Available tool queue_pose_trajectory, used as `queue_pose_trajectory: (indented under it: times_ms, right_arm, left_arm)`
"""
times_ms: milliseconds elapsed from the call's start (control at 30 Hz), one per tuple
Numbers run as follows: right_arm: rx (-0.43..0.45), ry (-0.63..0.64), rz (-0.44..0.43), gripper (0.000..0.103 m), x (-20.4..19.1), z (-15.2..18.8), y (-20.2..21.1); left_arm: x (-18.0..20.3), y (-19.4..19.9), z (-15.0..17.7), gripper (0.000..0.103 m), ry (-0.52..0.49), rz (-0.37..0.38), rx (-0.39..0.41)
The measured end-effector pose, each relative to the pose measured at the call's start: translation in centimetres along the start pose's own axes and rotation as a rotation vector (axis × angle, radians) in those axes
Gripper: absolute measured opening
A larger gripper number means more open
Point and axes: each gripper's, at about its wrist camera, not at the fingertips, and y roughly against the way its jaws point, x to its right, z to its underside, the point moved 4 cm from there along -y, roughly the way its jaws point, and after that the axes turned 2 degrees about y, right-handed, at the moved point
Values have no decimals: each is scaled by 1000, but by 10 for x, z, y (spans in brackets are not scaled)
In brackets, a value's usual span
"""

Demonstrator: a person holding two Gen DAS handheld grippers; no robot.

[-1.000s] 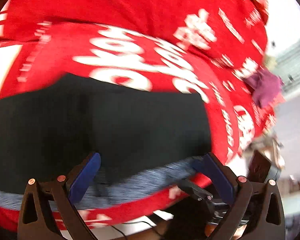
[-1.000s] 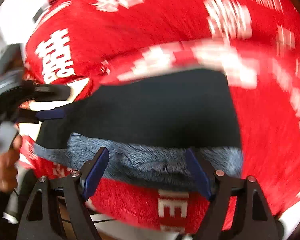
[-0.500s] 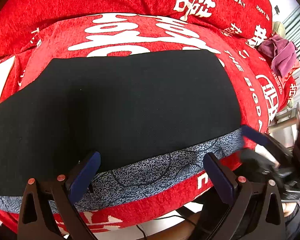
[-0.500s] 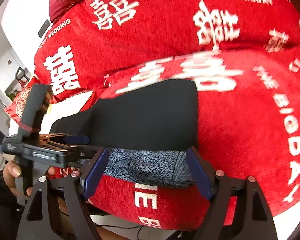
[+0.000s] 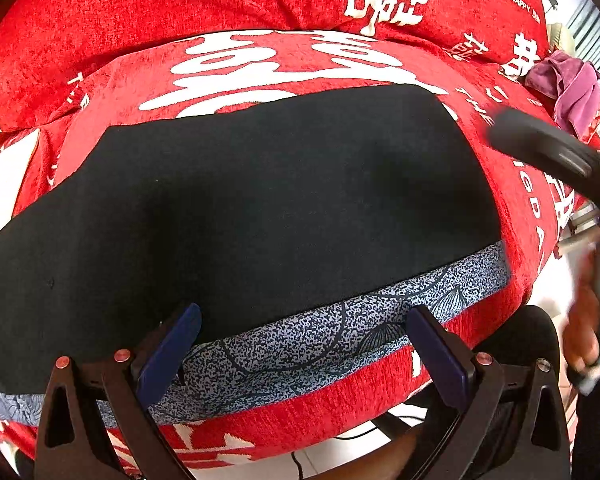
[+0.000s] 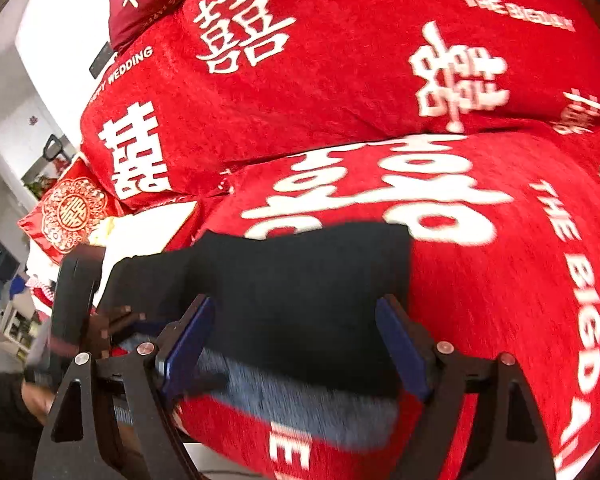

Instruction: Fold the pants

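Red chenille sofa cushions (image 5: 228,8) printed with white double-happiness characters and English words fill both views. Across the seat cushion (image 6: 520,300) lie the black fabric pants (image 5: 260,200), spread flat, their speckled blue-grey patterned waistband (image 5: 320,340) running along the cushion's front edge. Just in front of that band sits the left gripper (image 5: 304,344), its blue-padded jaws spread wide and holding nothing. Likewise the right gripper (image 6: 296,344) has its jaws wide apart near the waistband's end. Far off on the sofa lies a crumpled purple cloth (image 5: 568,80).
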Motion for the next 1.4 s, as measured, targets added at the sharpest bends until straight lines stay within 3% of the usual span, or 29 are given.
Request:
queue_pose_trajectory:
  times_ms: [133, 167, 333, 433, 633, 733, 800, 867, 967, 1067, 1133, 1200, 1233, 1300, 1400]
  right_arm:
    - [-148, -42, 62, 85, 27, -7, -65]
    - [-145, -49, 44, 86, 31, -7, -72]
    - [-135, -12, 69, 88, 18, -7, -55]
    - [-142, -45, 36, 88, 15, 22, -36]
    - [-132, -24, 113, 88, 1, 59, -9]
    - [-166, -25, 155, 88, 0, 64, -2]
    - [-121, -40, 148, 88, 0, 61, 4]
    - [-127, -60, 123, 89, -1, 60, -1]
    - [-187, 28, 224, 92, -13, 58, -12]
    - [-84, 54, 200, 92, -31, 40, -2]
    - [-74, 66, 232, 95, -35, 34, -10]
    - [-163, 62, 305, 97, -32, 40, -38]
    - [-226, 82, 369, 97, -31, 46, -54]
    - [-229, 199, 479, 103, -46, 48, -62]
    - [-195, 224, 438, 103, -73, 38, -62]
  left_arm:
    - [0, 0, 1, 103, -6, 8, 0]
    - [-1, 0, 2, 103, -9, 9, 1]
    - [-9, 5, 0, 103, 54, 58, 0]
    - [-22, 7, -2, 103, 129, 144, 1]
    - [-29, 18, -1, 103, 188, 185, 5]
    - [-40, 12, -3, 103, 218, 125, -4]
    - [-47, -9, 5, 103, 234, 75, -90]
    - [-47, -4, 9, 103, 224, 80, -50]
    - [-48, 11, 8, 103, 218, 69, -16]
    - [-62, 17, 2, 103, 259, 0, 23]
    - [-76, 7, 5, 103, 317, -37, -18]
    - [-89, -9, 8, 103, 336, -84, -77]
    - [-91, -7, 9, 103, 336, -62, -59]
    - [-95, 5, 12, 103, 349, -78, -31]
    - [-113, 15, 18, 103, 396, -87, 13]
